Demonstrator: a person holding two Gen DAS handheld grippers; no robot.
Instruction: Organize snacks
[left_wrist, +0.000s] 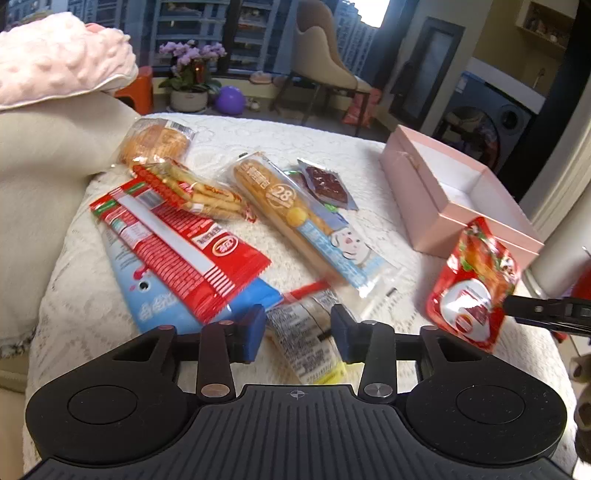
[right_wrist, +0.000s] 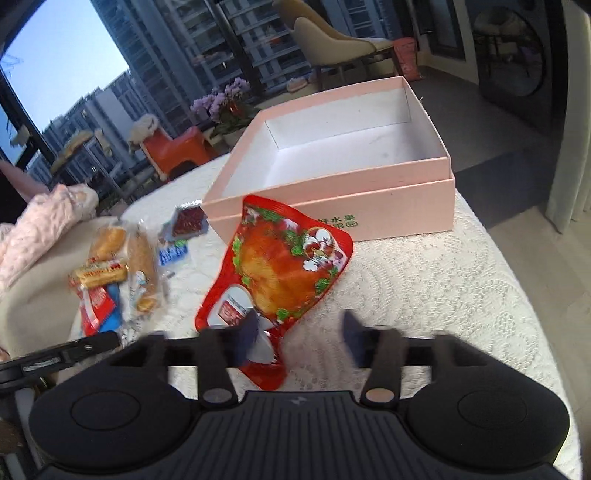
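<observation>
My left gripper (left_wrist: 299, 332) hovers low over the white lace-covered table (left_wrist: 388, 236). A clear printed snack packet (left_wrist: 306, 343) lies between its blue pads, which do not visibly squeeze it. Beyond lie a red wafer pack (left_wrist: 177, 240), biscuit sticks (left_wrist: 195, 192), round bread (left_wrist: 155, 140), a long bread (left_wrist: 295, 214) and a dark red packet (left_wrist: 327, 182). My right gripper (right_wrist: 299, 332) is open. A red chicken pouch (right_wrist: 280, 269) stands tilted against its left finger, well apart from the right one. The empty pink box (right_wrist: 332, 206) sits just behind the pouch.
A beige cushion (left_wrist: 44, 166) with a pink blanket (left_wrist: 55, 55) borders the table on the left. The lace cloth (right_wrist: 424, 295) in front of the box is bare. The table's right edge drops to the floor (right_wrist: 535, 258). A chair and a flower pot stand far behind.
</observation>
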